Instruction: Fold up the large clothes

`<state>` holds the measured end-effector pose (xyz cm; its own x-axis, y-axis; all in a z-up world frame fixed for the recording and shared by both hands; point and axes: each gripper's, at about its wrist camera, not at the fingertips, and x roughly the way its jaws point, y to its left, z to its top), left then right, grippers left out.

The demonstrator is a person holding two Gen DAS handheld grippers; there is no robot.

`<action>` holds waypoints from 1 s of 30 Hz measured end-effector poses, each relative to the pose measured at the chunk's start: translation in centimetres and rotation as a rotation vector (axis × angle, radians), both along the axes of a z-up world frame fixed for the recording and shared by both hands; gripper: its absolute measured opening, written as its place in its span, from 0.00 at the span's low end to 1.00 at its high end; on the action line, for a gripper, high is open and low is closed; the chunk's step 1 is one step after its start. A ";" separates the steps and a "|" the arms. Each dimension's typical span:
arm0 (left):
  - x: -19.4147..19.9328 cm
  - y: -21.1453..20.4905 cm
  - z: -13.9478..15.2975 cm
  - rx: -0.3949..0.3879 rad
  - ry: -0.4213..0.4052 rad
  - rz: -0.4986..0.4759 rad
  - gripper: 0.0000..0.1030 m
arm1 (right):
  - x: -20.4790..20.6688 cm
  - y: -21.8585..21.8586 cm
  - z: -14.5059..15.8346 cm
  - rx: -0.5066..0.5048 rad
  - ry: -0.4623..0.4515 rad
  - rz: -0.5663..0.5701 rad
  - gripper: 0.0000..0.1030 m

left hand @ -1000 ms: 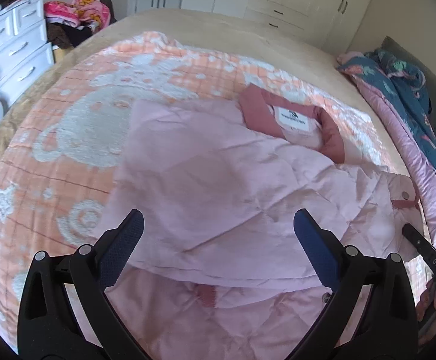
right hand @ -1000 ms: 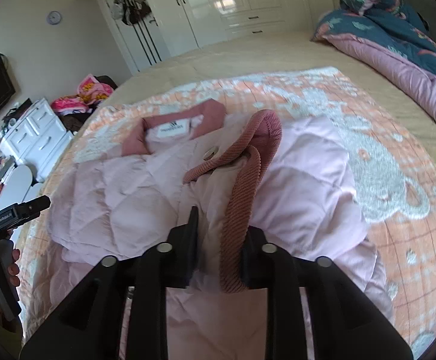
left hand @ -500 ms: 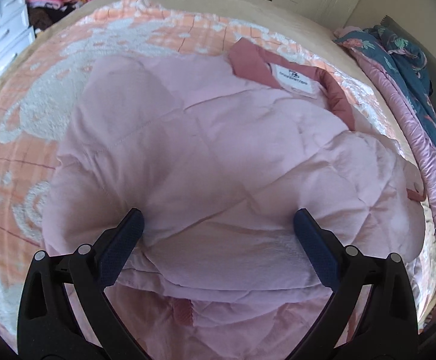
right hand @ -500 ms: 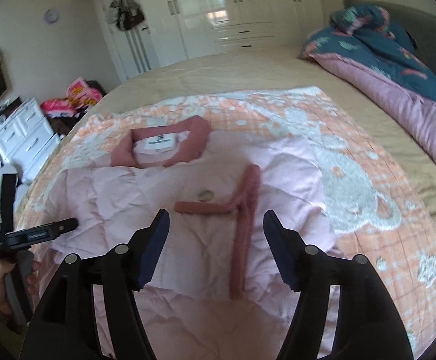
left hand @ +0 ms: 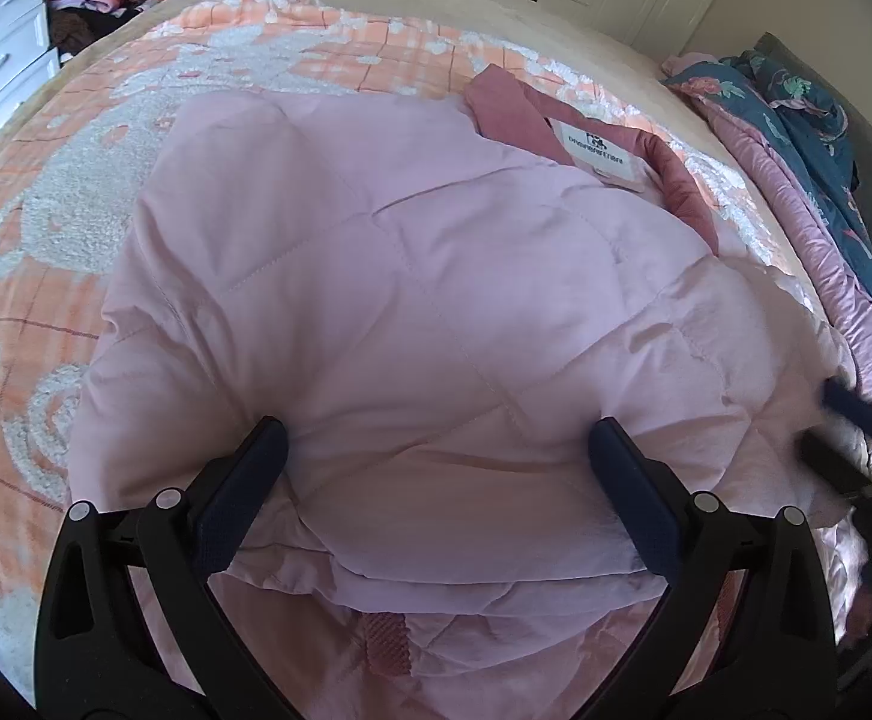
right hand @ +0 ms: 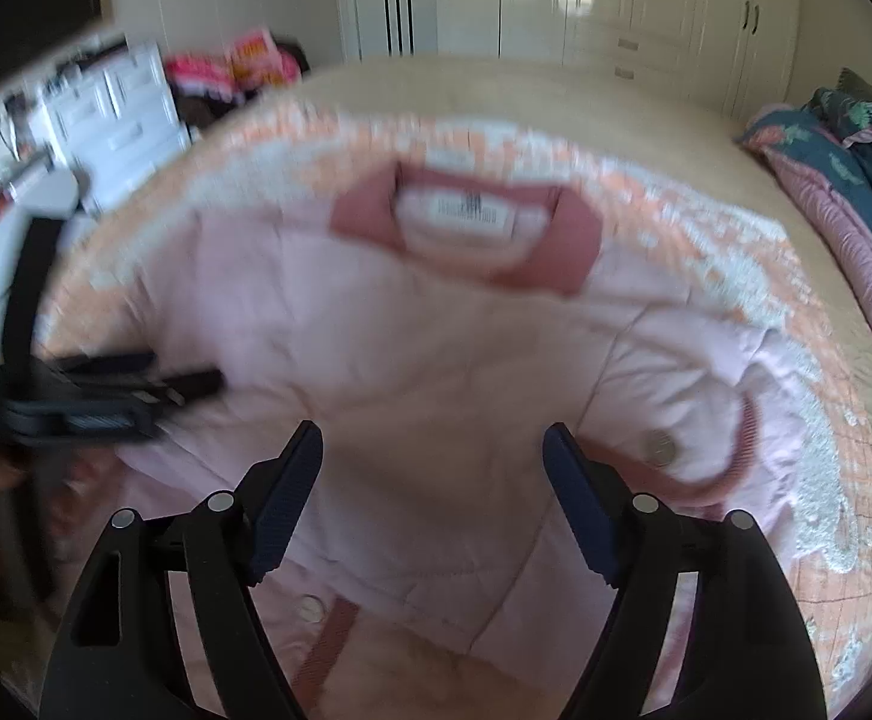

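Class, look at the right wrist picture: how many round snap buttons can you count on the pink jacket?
2. One snap button sits on the jacket by the ribbed cuff at the right; the other lies low, near the front edge between the fingers. Folds may hide more.

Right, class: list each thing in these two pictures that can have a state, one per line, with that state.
Pink quilted jacket: lying on the blanket, sleeves folded in over the body.
Collar: lying open, label showing.
Left claw: open, empty.
Right claw: jaws just opening, nothing between them.
Wardrobe doors: shut.
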<state>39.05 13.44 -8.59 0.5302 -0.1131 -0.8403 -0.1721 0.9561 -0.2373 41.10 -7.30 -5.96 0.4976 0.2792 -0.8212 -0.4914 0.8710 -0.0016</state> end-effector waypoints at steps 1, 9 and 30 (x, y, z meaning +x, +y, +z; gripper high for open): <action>0.0 0.0 0.0 0.000 -0.002 0.000 0.92 | 0.3 0.3 -1.1 -0.014 0.023 -0.001 0.78; -0.9 -0.6 0.9 0.032 -0.013 0.009 0.92 | 1.2 0.3 -3.9 0.026 0.032 -0.036 0.83; -6.3 -1.1 5.1 0.029 -0.054 0.034 0.92 | -3.9 -3.6 -0.9 0.157 0.082 -0.117 0.91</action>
